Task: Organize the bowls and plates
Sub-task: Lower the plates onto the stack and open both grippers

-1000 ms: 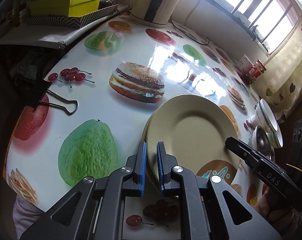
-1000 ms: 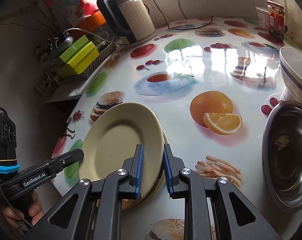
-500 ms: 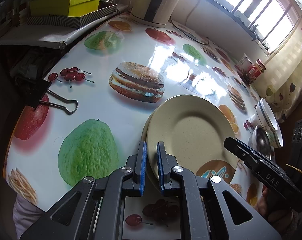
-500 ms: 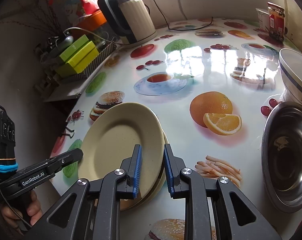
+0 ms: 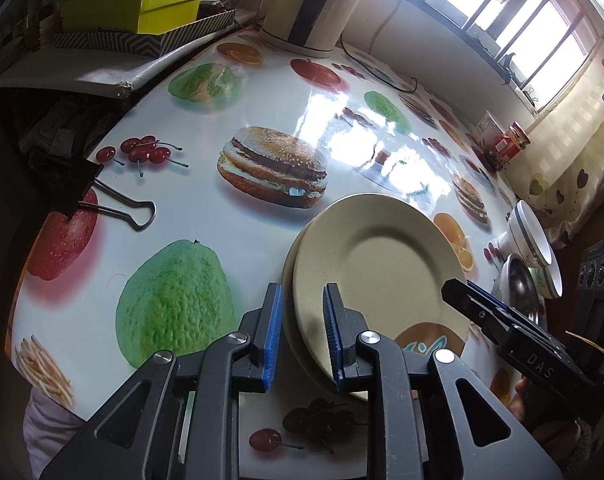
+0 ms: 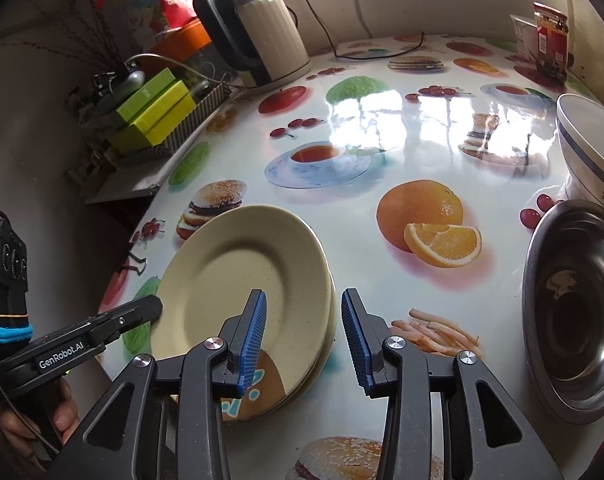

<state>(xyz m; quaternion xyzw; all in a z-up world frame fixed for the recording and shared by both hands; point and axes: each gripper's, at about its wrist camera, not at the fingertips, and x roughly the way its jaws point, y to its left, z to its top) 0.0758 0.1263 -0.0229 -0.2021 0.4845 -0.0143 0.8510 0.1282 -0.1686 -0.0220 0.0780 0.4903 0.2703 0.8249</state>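
Foreground, both wrist views: the left gripper (image 5: 302,336) and right gripper (image 6: 304,336) each straddle an opposite rim of the stacked cream plates (image 5: 378,268), jaws opening, pads clear of the rims. The stack lies on the fruit-printed table (image 6: 382,152), lower centre of each frame. Right edge of the right view: steel bowl (image 6: 574,312), then a white bowl (image 6: 590,140). Upper left: electric kettle (image 6: 262,36).
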